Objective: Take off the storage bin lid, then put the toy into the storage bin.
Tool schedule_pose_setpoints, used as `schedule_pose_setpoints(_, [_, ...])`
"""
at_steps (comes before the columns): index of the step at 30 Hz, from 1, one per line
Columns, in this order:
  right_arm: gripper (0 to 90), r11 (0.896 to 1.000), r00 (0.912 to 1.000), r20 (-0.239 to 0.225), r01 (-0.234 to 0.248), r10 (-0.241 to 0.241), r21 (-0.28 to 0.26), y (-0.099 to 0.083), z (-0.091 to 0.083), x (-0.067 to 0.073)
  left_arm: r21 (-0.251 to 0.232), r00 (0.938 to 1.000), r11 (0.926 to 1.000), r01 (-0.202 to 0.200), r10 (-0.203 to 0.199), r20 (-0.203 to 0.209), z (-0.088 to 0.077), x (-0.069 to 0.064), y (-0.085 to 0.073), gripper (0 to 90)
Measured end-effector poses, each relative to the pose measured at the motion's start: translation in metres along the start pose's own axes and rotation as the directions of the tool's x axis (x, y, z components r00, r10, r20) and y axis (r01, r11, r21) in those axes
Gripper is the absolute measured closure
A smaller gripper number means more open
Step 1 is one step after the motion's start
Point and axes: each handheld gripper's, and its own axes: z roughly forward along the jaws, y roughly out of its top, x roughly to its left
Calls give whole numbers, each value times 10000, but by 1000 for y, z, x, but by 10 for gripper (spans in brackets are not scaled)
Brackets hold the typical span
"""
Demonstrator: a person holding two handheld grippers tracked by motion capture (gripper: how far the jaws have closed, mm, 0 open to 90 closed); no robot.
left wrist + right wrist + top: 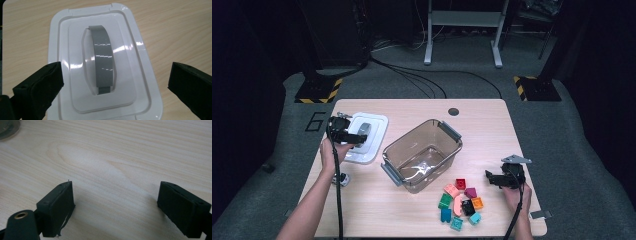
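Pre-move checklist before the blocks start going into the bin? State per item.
1. Lid off the bin: ok. The white lid lies flat on the table, left of the clear bin.
2. Left gripper free of the lid: ok. Its jaws stand wide on either side of the grey handle, not pressing on it.
3. Right gripper empty: ok. Jaws open over bare wood.
4. Bin open and upright: ok. Whether anything lies inside: cannot tell, glare on the bottom.
5. Blocks within reach: ok. The coloured blocks sit in a cluster between the bin and the right gripper.
6. Blocks apart enough for a single pick: not ok, several touch.
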Motion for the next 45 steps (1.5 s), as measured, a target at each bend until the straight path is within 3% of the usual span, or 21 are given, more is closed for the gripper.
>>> schedule_pose_setpoints(9, [129, 10000, 10000, 1, 5, -5, -6, 0, 0, 0, -246, 9977, 9978, -613, 620, 289, -26, -9, -20, 0])
schedule_pose_setpoints(17, [130, 10000, 10000, 12, -1, 1, -1, 0, 0, 0, -597, 9959, 9942, -889, 897, 106, -46, -15, -43, 4])
schedule_pose_setpoints(29, [130, 10000, 10000, 25, -12, 12, -2, 0, 0, 0, -990, 9981, 9933, -602, 589, -160, -71, -16, -85, 16])
schedule_pose_setpoints(41, [130, 10000, 10000, 31, -83, 83, 4, 0, 0, 0, -287, 9978, 9985, -472, 458, -477, -57, -16, -124, 38])
schedule_pose_setpoints(45, [129, 10000, 10000, 27, -79, 79, 7, 0, 0, 0, -86, 9983, 9998, -198, 192, -558, -49, -14, -134, 35])
